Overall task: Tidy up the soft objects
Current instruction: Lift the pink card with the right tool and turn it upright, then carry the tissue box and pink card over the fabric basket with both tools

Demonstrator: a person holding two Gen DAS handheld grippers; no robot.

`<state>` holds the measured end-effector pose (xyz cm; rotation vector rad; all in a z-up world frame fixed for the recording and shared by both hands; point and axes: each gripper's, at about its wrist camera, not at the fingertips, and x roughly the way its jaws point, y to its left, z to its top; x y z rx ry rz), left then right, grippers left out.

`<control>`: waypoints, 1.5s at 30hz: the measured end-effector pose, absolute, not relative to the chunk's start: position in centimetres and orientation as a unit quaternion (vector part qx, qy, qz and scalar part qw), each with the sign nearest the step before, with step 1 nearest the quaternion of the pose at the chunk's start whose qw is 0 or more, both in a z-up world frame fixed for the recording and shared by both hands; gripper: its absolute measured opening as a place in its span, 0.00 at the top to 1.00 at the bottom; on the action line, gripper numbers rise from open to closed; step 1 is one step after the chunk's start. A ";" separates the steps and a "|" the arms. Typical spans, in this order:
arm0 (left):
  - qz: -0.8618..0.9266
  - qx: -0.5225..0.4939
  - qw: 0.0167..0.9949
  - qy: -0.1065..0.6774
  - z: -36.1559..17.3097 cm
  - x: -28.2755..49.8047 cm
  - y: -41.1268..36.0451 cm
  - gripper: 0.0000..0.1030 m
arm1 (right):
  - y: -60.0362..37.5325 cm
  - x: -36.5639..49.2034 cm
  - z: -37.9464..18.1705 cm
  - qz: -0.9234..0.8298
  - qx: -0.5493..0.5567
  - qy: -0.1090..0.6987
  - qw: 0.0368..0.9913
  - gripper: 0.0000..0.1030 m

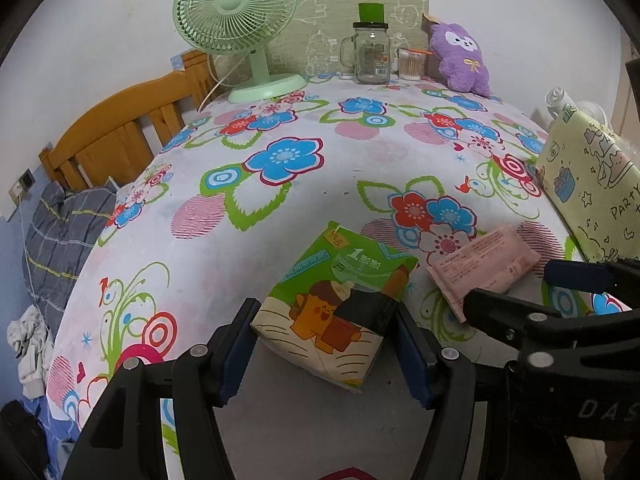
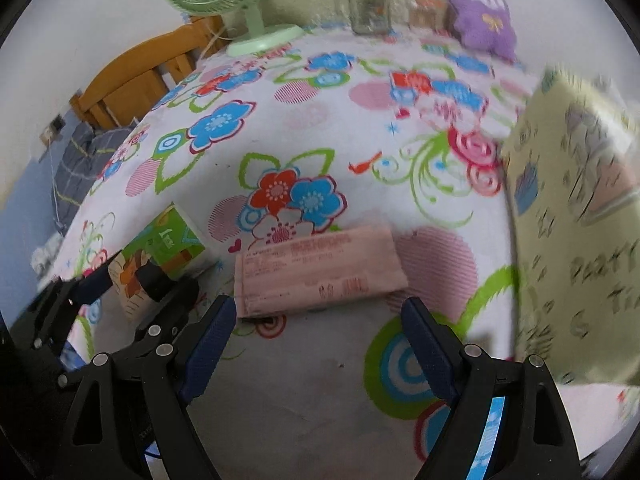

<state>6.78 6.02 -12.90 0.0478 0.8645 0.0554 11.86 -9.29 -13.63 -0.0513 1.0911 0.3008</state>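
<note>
The left tongs (image 1: 326,344) stood with their fingers apart on either side of the near end of the green tissue pack (image 1: 336,304), which lay flat on the flowered surface (image 1: 280,208); whether the pads touched its sides could not be told. The right tongs (image 2: 316,344) were apart as well and held nothing, the pink packet (image 2: 320,272) lying flat just beyond their tips.

The likeliest trouble seemed to be the grip itself — a soft, plastic-wrapped pack would probably buckle or slide if pinched only at its near corner, and it sat skewed to the fingers, so one pad might land before the other and spin it. The two tools were crowded, too: in the left view the right tongs hung just beside the green pack and over the pink packet, so closing or lifting either one could knock the other or drag the neighbouring packet along.

On the right the yellow party bag (image 2: 572,216) stood near the pink packet — a swing that way might topple it. The surface dropped off at the left, toward bedding below, near the green pack. Ahead lay broad open cloth, with the fan (image 1: 240,24), glass jar (image 1: 372,52) and purple plush (image 1: 460,56) well apart at the far wall.
</note>
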 end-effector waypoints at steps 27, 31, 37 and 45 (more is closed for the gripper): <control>0.025 0.032 0.907 0.419 -12.9 7.9 5.8 0.36 | -5.5 13.2 -13.8 0.142 -0.068 0.481 0.862 0.60; 0.017 0.025 0.906 0.422 -12.7 7.7 5.6 0.36 | -5.6 12.9 -13.7 0.142 -0.070 0.482 0.862 0.61; 0.012 0.019 0.911 0.411 -11.7 7.3 5.0 0.36 | -6.2 12.3 -12.7 0.143 -0.061 0.473 0.867 0.61; 0.009 0.017 0.920 0.392 -9.6 7.1 4.1 0.36 | -7.0 11.8 -10.5 0.137 -0.058 0.452 0.880 0.61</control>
